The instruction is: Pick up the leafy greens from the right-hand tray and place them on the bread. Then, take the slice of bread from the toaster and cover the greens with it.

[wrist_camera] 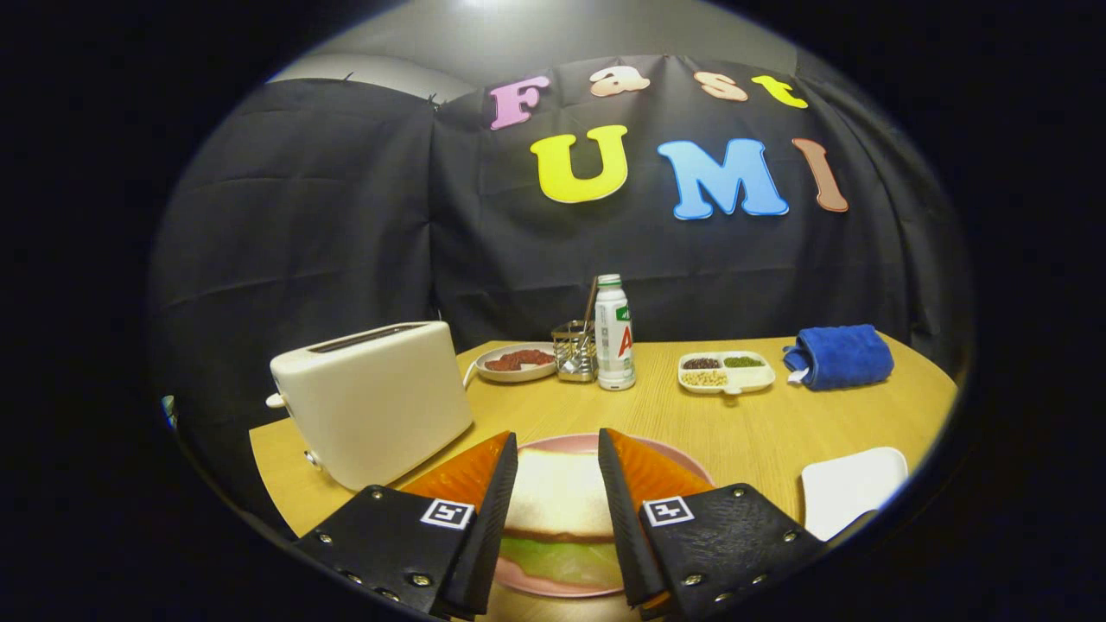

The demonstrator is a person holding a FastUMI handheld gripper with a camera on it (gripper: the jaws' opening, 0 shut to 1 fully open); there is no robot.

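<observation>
gripper view: my claw (557, 484) hangs wide, its 2 fingers either side of the sandwich (560, 518) on the pink plate (683, 462), touching neither side as far as i can tell. the top slice (560, 494) lies flat between my fingers, just below them, with greens (562, 560) showing under its near edge. so the greens already sit covered. the toaster (371, 397) stands ahead to my left, slot bare of bread from here; the white tray (851, 488) lies to my right.
</observation>
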